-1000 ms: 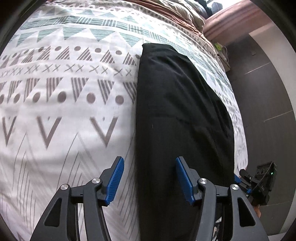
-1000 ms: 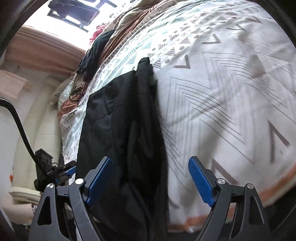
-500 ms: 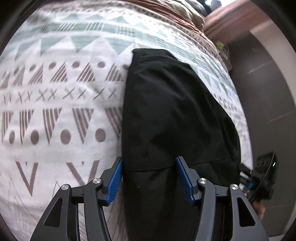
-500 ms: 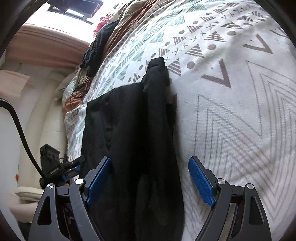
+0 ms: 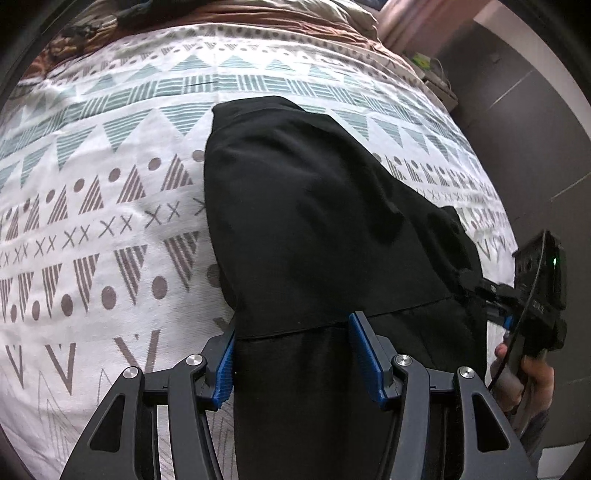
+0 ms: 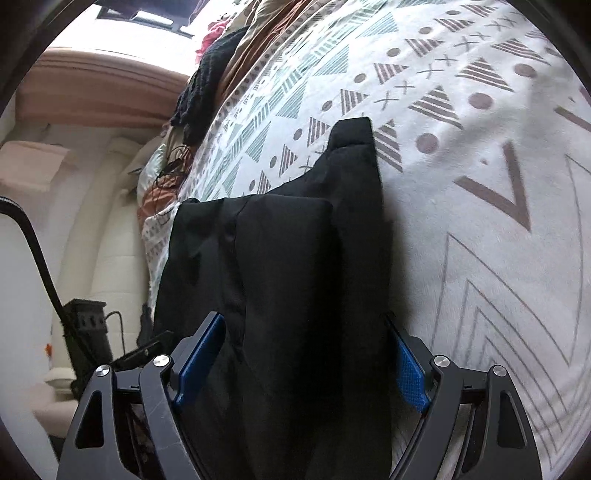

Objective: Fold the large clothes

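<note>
A large black garment (image 5: pixel 314 221) lies in a long folded strip on a bed with a patterned white cover (image 5: pixel 92 221). A folded-over layer ends in an edge just ahead of my left gripper (image 5: pixel 291 354), which is open with the cloth running between its blue pads. In the right wrist view the garment (image 6: pixel 295 277) runs away to a narrow far end. My right gripper (image 6: pixel 303 365) is open, and its pads straddle the strip's near end. The right gripper also shows in the left wrist view (image 5: pixel 532 295) at the garment's right edge.
The bed's right edge drops to a dark tiled floor (image 5: pixel 535 140). Brown bedding and pillows (image 5: pixel 258 22) lie at the bed's far end. A dark knitted cloth (image 6: pixel 207 81) and a cream padded headboard (image 6: pixel 99 240) show in the right wrist view.
Both grippers have moved forward along the bed. The garment now shows a layer folded over itself, and the cloth lies between the pads of both grippers.
</note>
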